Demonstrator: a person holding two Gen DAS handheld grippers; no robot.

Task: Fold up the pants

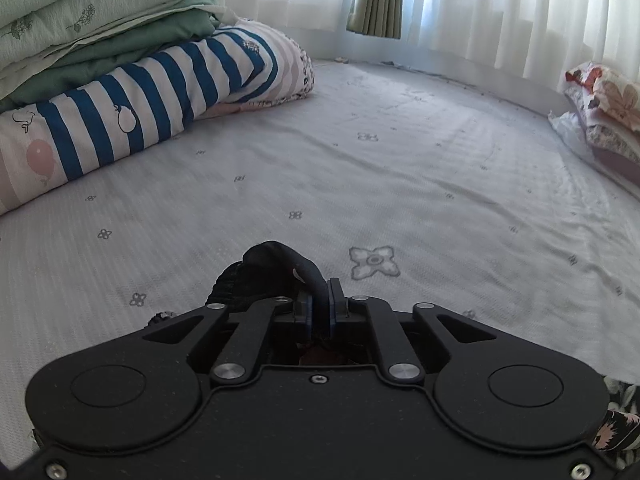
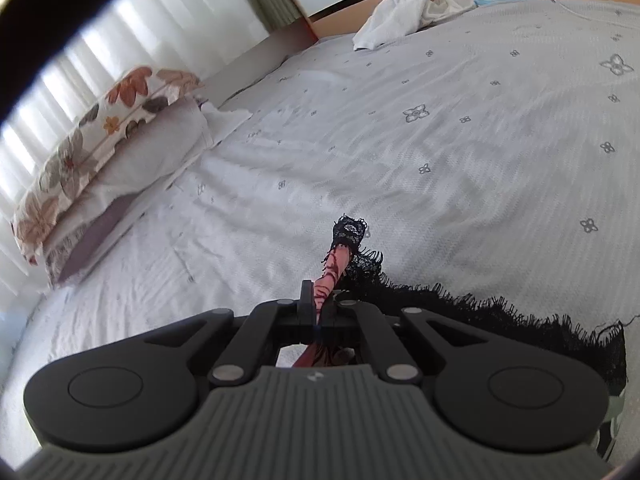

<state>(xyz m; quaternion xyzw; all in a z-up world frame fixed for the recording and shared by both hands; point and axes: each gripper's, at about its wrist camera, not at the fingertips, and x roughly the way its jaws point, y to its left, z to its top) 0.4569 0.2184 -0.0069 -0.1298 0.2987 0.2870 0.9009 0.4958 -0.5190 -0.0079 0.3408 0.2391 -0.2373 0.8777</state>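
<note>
Right wrist view shows your right hand-held gripper point(image 2: 320, 304) clamped on the pants point(image 2: 500, 320), which trail right across the bed point(image 2: 440, 140); the left hand-held gripper point(image 1: 319, 300) pinches their dark band.

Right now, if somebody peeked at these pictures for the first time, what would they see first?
Probably the black gripper filling the bottom of each picture. The left gripper has a dark bunched piece of the pants between its pads, and the right gripper pinches a pink-patterned bit with a black lace edge trailing to the right. Next comes the blue-and-white striped quilt under green bedding on the left of the pale bed sheet.
</note>
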